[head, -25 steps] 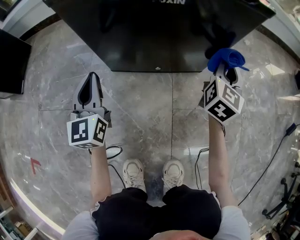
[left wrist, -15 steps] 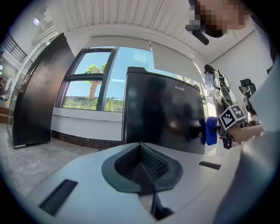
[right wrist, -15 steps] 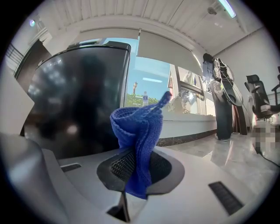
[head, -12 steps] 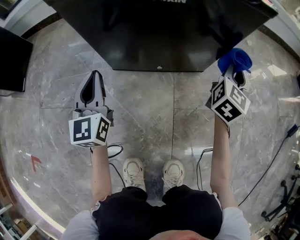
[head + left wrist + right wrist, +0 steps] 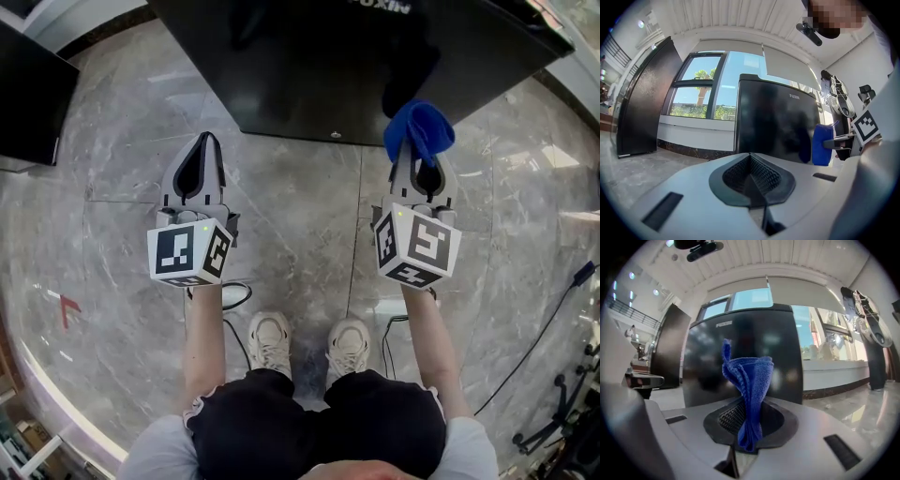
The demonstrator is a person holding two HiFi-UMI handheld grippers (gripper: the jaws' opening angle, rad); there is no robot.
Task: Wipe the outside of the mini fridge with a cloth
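Note:
The black mini fridge (image 5: 328, 56) stands ahead of me on the marble floor; it fills the middle of the left gripper view (image 5: 776, 124) and of the right gripper view (image 5: 740, 357). My right gripper (image 5: 419, 141) is shut on a blue cloth (image 5: 419, 129), which bunches up past the jaw tips (image 5: 747, 380) just short of the fridge's front edge. My left gripper (image 5: 199, 150) is shut with nothing in it, held over the floor short of the fridge. The blue cloth (image 5: 821, 144) shows at the right of the left gripper view.
A second black appliance (image 5: 33, 98) stands at the far left, seen tall in the left gripper view (image 5: 644, 98). Black cables (image 5: 525, 347) trail over the floor at the right and behind my feet (image 5: 309, 342). Windows lie behind the fridge.
My right gripper has swung left and back toward me with the cloth, from the fridge's right corner to its front edge. The left gripper has barely moved.

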